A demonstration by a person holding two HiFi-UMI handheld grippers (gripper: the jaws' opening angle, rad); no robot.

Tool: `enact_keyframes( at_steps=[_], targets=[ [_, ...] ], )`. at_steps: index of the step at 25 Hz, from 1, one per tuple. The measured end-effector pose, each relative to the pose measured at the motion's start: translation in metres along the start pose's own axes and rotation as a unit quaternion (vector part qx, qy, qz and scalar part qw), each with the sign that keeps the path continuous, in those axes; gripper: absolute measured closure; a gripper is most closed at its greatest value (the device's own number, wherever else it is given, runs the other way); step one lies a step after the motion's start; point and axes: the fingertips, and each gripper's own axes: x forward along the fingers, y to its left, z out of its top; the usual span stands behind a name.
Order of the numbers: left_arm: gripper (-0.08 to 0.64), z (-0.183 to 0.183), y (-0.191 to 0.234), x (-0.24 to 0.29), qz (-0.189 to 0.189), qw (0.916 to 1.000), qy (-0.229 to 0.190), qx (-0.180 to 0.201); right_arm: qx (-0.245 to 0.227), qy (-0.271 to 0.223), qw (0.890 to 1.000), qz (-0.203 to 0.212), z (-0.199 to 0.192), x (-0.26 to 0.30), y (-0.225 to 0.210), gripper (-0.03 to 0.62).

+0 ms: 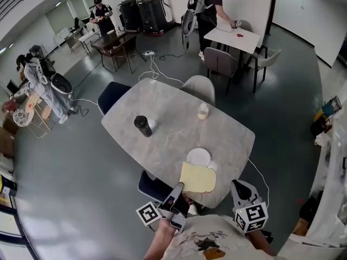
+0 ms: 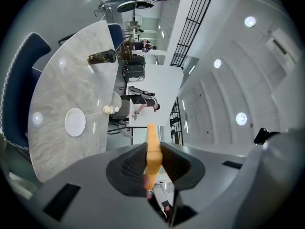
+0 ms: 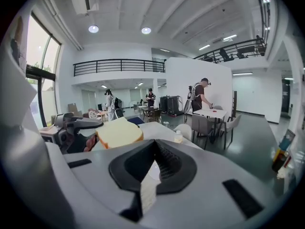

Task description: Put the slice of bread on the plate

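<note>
A pale yellow slice of bread (image 1: pixel 198 178) hangs level over the near edge of the marble table (image 1: pixel 162 129), just short of the white plate (image 1: pixel 198 157). My left gripper (image 1: pixel 180 187) is shut on the slice's near edge. In the left gripper view the bread (image 2: pixel 152 149) stands edge-on between the jaws of the left gripper (image 2: pixel 153 144), with the plate (image 2: pixel 75 122) off to the left. My right gripper (image 1: pixel 238 186) hovers at the right of the slice. Its jaws (image 3: pixel 155 159) stand a narrow slit apart with nothing in them. The right gripper view shows the bread (image 3: pixel 119 132) to its left.
A black cup (image 1: pixel 143 126) and a small jar (image 1: pixel 203 111) stand farther back on the table. A grey chair (image 1: pixel 200 86) and a dark blue chair (image 1: pixel 112 95) sit at the far side, and another blue seat (image 1: pixel 154 187) is tucked under the near edge. People stand at distant tables.
</note>
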Motion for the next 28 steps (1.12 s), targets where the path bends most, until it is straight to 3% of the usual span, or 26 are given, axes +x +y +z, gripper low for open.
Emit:
enact_keyframes(
  at_steps=[7, 13, 16, 20, 28],
  targets=[
    [0.466, 0.011, 0.024, 0.023, 0.033, 0.9988, 0.031, -0.018, -0.025, 0.030, 0.998, 0.052, 0.012, 0.025, 0.008, 0.588],
    [0.466, 0.023, 0.054, 0.059, 0.061, 0.9975, 0.036, 0.002, -0.026, 0.034, 0.998, 0.054, 0.019, 0.057, -0.026, 0.588],
    [0.466, 0.025, 0.053, 0.088, 0.051, 0.9985, 0.016, 0.003, -0.038, 0.057, 0.995, 0.070, 0.016, 0.077, -0.046, 0.588],
    [0.466, 0.038, 0.074, 0.096, 0.074, 0.9970, -0.024, -0.005, -0.046, 0.085, 0.990, 0.103, 0.004, 0.102, -0.055, 0.588],
    [0.466, 0.056, 0.108, 0.105, 0.088, 0.9936, -0.067, -0.025, -0.052, 0.080, 0.982, 0.162, 0.000, 0.153, -0.048, 0.588]
  ],
)
